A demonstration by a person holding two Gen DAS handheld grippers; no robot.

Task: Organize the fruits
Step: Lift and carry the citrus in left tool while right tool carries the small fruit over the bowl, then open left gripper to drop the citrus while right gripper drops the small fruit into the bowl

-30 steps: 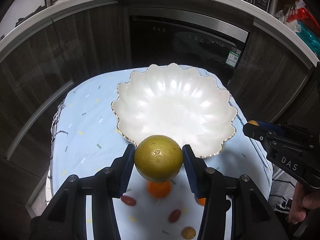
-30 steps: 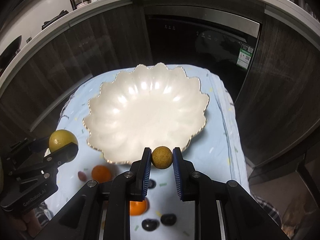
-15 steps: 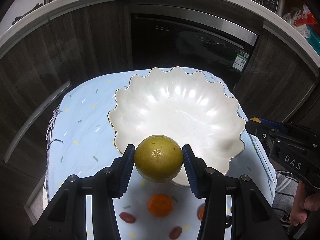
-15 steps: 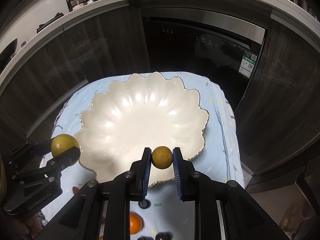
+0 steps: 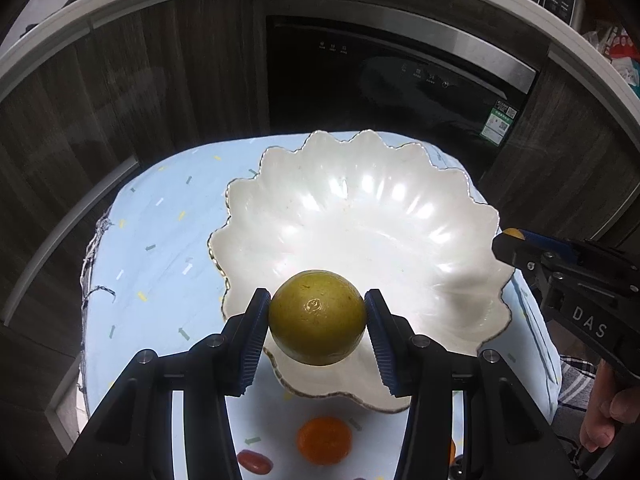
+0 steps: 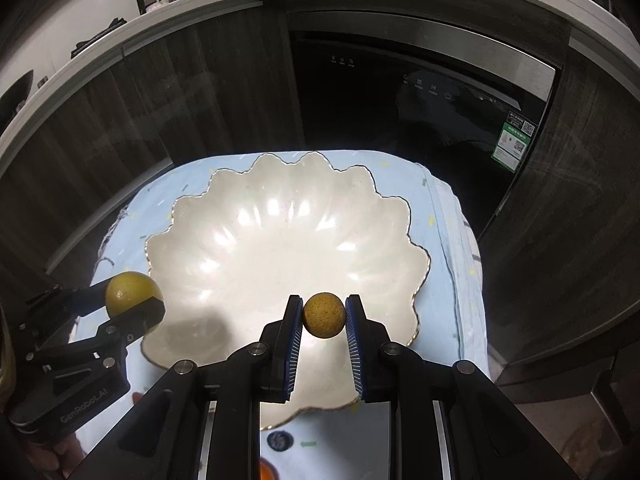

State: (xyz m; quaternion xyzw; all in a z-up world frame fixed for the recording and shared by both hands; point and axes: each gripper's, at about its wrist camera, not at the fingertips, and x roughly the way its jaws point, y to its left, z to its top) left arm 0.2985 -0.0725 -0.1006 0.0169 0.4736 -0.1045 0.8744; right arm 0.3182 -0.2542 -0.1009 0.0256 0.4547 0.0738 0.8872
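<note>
- The left gripper points steeply downward, both blue ribbed pads pressed against the sides of a round yellow-green fruit.
- The right gripper tilts down at a similar angle, its pads clamped on a small brownish-yellow fruit.
- In the left wrist view, a hand grips the right gripper's handle at the right edge; fingers curl under it.
- The two grippers stand side by side, apart.

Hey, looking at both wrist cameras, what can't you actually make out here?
- Right wrist view: dark fruit and orange fruit below the bowl, mostly hidden by the right gripper.
- Left wrist view: red fruit, cut by the left gripper.
- Both views: appliance sticker, print too small.
</note>
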